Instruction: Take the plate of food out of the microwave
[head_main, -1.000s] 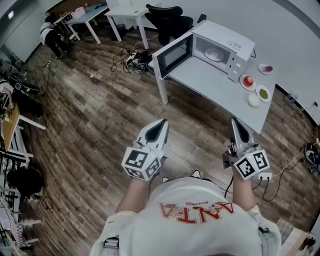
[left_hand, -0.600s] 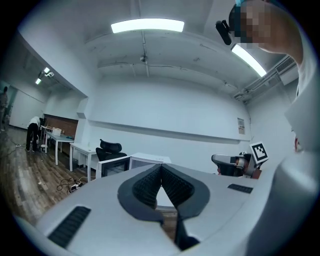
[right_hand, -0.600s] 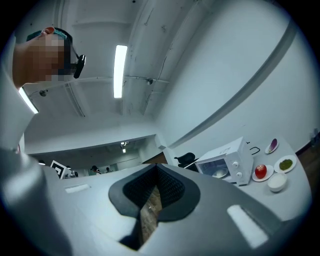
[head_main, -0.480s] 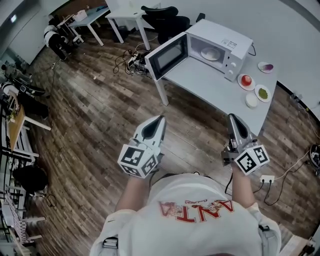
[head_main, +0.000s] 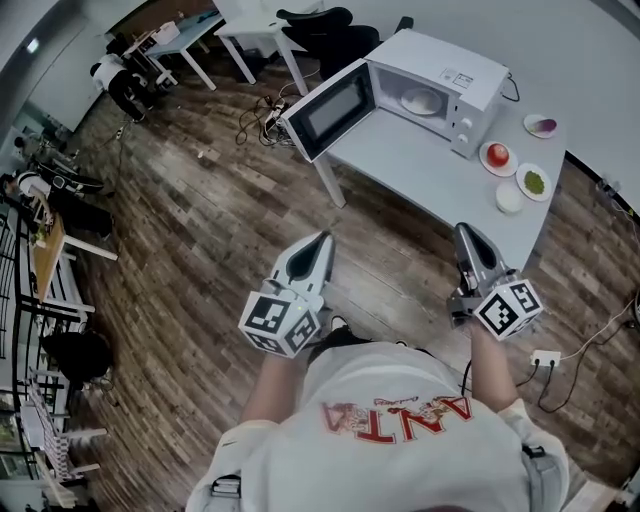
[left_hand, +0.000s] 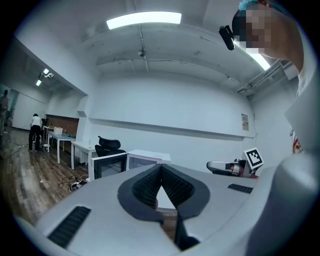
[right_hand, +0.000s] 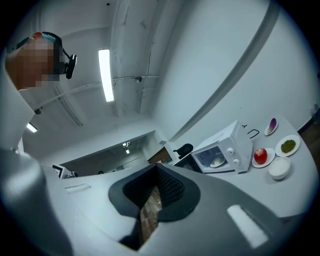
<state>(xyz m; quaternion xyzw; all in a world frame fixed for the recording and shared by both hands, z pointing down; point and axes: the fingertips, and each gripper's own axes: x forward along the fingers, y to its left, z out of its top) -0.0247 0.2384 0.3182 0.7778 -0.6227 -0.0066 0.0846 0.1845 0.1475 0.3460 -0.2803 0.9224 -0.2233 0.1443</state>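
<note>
Two handheld grippers are held low over the wooden floor (head_main: 200, 230), well short of the white desk (head_main: 420, 170). The fingers of the left gripper (head_main: 322, 240) are pressed together at the tips, with nothing caught between them. Those of the right gripper (head_main: 463, 231) are likewise closed and empty. The microwave (head_main: 455, 70) is set at the far end of the desk, and its door (head_main: 330, 108) is swung wide open to the left. The plate of food (head_main: 420, 100) is seen inside the microwave's cavity. Beside the microwave, four dishes are laid out on the desk: a plate with a red fruit (head_main: 497, 156), a plate with something green (head_main: 534, 182), a white bowl (head_main: 509, 200) and a small dish with a purple item (head_main: 541, 125).
</note>
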